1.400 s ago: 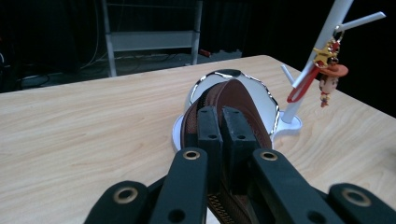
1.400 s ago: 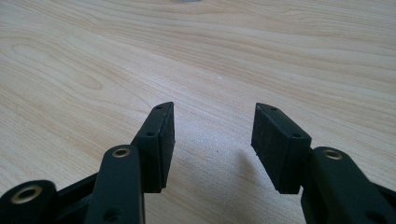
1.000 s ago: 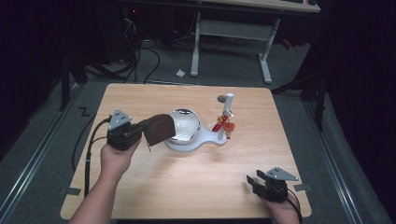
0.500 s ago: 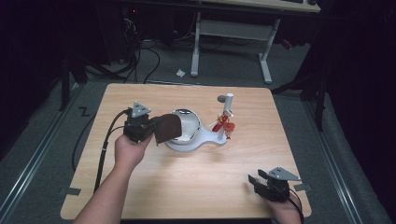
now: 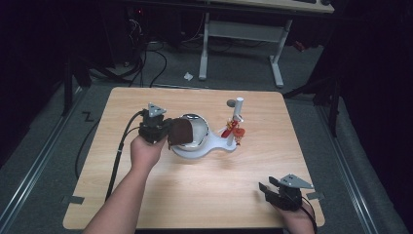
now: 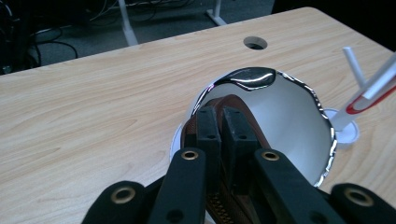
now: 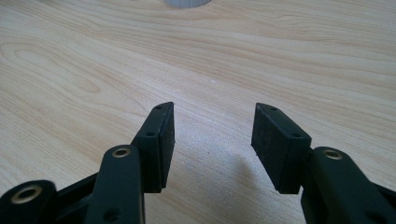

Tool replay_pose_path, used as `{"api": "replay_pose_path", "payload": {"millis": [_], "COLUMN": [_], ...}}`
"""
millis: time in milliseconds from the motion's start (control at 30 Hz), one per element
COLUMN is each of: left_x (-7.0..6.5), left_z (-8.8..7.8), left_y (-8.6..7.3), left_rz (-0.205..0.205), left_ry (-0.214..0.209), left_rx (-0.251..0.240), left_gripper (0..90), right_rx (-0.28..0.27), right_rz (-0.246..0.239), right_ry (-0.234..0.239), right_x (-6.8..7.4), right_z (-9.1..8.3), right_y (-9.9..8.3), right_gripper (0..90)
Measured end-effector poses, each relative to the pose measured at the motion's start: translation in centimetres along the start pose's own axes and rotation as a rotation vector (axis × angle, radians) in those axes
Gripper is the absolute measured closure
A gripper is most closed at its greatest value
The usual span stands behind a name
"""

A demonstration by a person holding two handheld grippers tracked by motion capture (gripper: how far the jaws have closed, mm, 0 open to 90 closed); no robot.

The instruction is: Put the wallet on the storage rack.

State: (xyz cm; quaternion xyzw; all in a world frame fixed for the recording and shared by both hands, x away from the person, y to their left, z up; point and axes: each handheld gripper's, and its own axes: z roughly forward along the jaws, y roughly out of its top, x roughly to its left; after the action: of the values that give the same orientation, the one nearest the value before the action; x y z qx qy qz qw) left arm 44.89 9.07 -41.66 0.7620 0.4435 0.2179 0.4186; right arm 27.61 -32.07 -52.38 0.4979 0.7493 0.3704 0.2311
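Jaws clamped on brown pouch (image 6: 243, 140)

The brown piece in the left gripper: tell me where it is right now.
In the high view the brown piece sits left of the table's centre, clamped in the left gripper and overlapping the left rim of the shiny bowl, with the white post farther right.

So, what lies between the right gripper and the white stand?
Only bare tabletop, seen in the high view, lies between the right gripper and the white stand.
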Motion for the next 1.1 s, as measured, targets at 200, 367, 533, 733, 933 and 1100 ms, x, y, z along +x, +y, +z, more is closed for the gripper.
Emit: {"api": "replay_pose_path", "payload": {"millis": [200, 367, 533, 733, 933, 1100], "left_x": [-0.4, -1.0, -1.2, -1.5, -1.4, -1.2], "left_z": [0.8, 1.0, 1.1, 1.0, 0.5, -0.3], "left_y": [0.5, 1.1, 1.2, 1.1, 1.1, 0.6], "left_rz": [0.000, 0.017, -0.001, 0.014, 0.018, 0.002], "left_ry": [0.008, 0.021, 0.008, -0.010, -0.030, -0.046], "left_rx": [0.003, 0.003, -0.017, -0.027, -0.049, -0.074], "left_gripper": [86.0, 85.0, 76.7, 67.2, 53.7, 44.9], "right_rx": [0.001, 0.001, 0.001, 0.004, 0.001, 0.002], "right_rz": [-0.001, 0.000, 0.007, 0.011, 0.005, -0.002], "right_ry": [0.006, 0.012, 0.015, 0.018, 0.015, 0.011], "right_x": [0.0, 0.0, 0.0, 0.0, 0.0, 0.1], "right_z": [0.0, 0.1, 0.1, 0.2, 0.1, 0.1], "right_y": [0.0, 0.0, 0.0, -0.1, 0.0, 0.0], "right_gripper": [49.5, 49.5, 49.4, 49.4, 49.4, 49.4]}}
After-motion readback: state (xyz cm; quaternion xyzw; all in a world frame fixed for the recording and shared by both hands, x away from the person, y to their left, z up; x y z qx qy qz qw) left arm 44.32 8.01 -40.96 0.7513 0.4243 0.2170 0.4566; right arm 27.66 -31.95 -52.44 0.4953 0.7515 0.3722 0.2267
